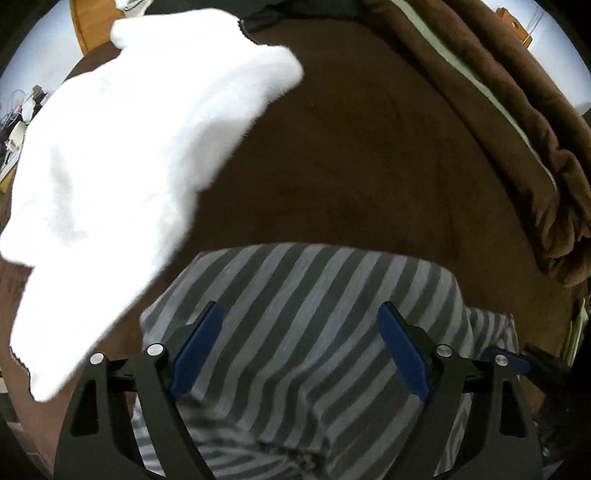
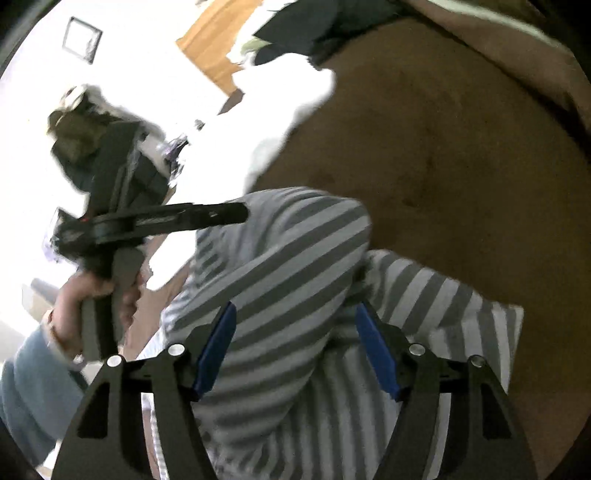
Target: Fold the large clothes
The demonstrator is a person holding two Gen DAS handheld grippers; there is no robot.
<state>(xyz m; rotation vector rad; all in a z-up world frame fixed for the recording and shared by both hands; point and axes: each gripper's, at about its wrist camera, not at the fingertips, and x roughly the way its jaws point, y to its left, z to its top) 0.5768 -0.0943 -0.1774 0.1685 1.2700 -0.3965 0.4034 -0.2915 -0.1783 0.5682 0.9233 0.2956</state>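
A grey-and-white striped garment [image 1: 306, 295] lies folded on a brown bed cover [image 1: 369, 147]. My left gripper [image 1: 301, 310] hovers over it, pointing steeply down, its blue pads [image 1: 199, 347] wide apart and touching nothing. In the right wrist view the same striped garment [image 2: 288, 251] bulges up in a fold between the jaws of my right gripper [image 2: 295, 308]. Those jaws stand apart, and the pads [image 2: 218, 347] do not press on the cloth. A person's hand [image 2: 85, 295] in a blue sleeve holds the left tool at the left.
A white fluffy garment [image 1: 129, 177] lies to the left of the striped one. A rolled brown blanket [image 1: 517, 129] runs along the right side. A dark garment [image 2: 306, 26] and a wooden headboard [image 2: 214, 40] are at the far end.
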